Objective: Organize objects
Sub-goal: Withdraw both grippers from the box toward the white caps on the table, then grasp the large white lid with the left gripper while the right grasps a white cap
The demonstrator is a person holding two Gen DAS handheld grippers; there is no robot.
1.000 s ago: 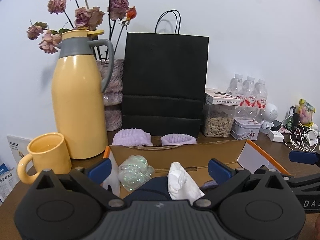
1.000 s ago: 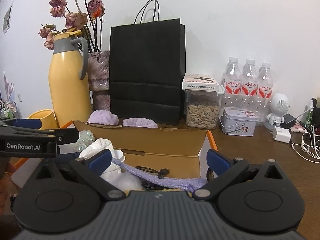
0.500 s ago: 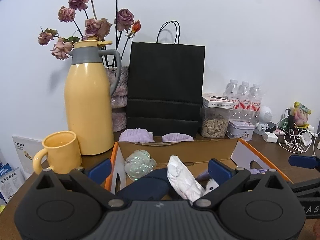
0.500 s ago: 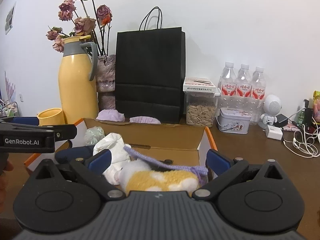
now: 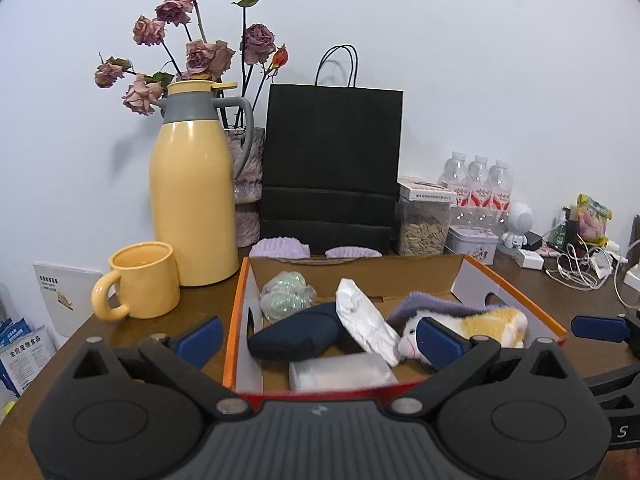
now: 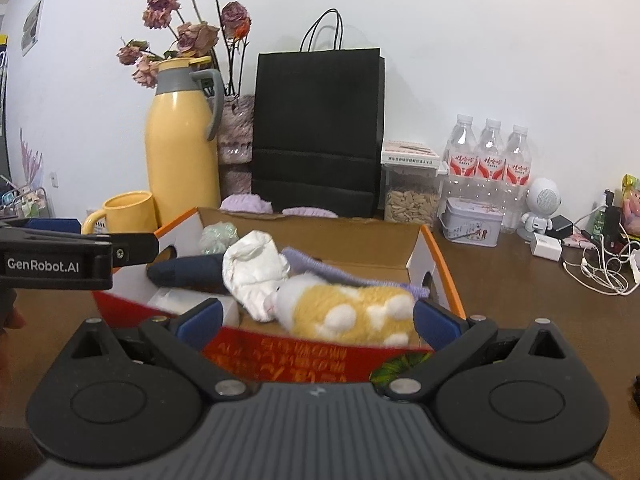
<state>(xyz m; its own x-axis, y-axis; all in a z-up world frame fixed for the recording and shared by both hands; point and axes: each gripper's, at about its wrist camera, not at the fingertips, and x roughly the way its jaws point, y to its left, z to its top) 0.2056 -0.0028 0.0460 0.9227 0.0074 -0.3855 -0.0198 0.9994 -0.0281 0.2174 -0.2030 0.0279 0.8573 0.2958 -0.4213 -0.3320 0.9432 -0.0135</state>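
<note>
1. Box (image 6: 436, 264): holds plush toy (image 6: 348, 312), white cloth (image 6: 252, 268), dark pouch (image 5: 296, 334); packing looks largely done.
2. Left gripper (image 5: 320, 338), right gripper (image 6: 316, 318): both spread wide, holding nothing, before the box.

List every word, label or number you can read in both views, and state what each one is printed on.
"GenRobot.AI": side of the left claw.
"S": lone letter on the right claw.
Too small or blurred to read: water bottle labels, box front lettering, leaflets, jar lid box.
</note>
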